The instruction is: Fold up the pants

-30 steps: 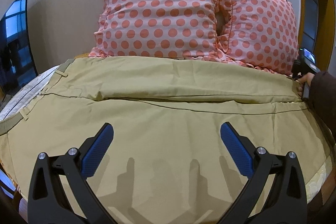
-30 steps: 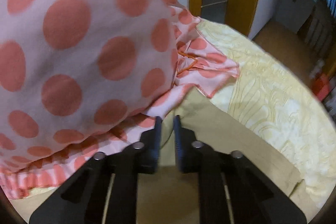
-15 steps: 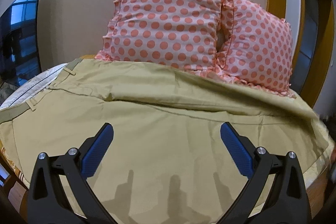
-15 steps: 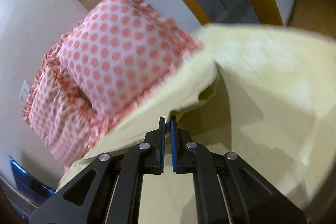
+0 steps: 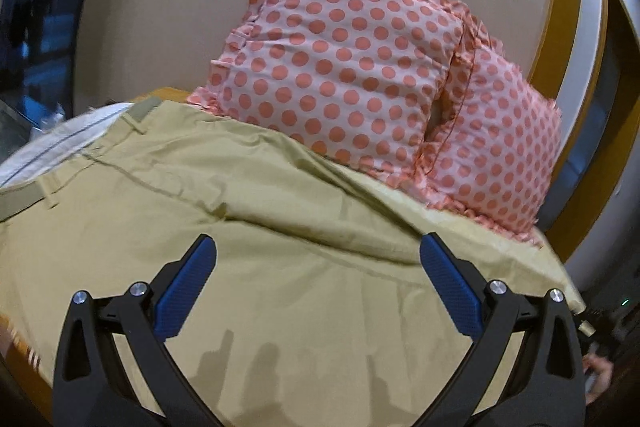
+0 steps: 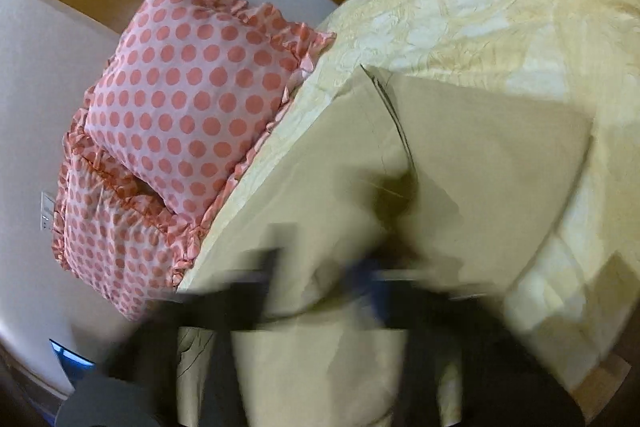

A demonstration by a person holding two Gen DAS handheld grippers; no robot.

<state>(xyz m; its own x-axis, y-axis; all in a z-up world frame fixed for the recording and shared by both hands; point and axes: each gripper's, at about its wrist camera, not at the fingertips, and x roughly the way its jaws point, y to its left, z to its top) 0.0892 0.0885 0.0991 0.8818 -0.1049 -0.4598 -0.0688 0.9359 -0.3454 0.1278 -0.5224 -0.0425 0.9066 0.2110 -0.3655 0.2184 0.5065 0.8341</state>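
Khaki pants (image 5: 280,267) lie spread across the bed, waistband with belt loops at the left. My left gripper (image 5: 316,279) is open and empty, hovering over the near part of the pants. In the right wrist view the pants (image 6: 460,155) lie on the yellow bedspread with the leg ends at the upper right. My right gripper (image 6: 360,291) is heavily motion-blurred above the cloth; its fingers look spread, with cloth behind them, but I cannot tell its state.
Two pink polka-dot pillows (image 5: 360,67) lean against the wall behind the pants; they also show in the right wrist view (image 6: 192,99). A yellow bedspread (image 6: 500,27) covers the bed. A dark screen (image 5: 36,19) stands at the left. A door frame (image 5: 576,27) is at the right.
My right gripper, shut on the pants edge by the pillow before, has swung back and is now blurred and looks opened. The left gripper tilted and stayed open.
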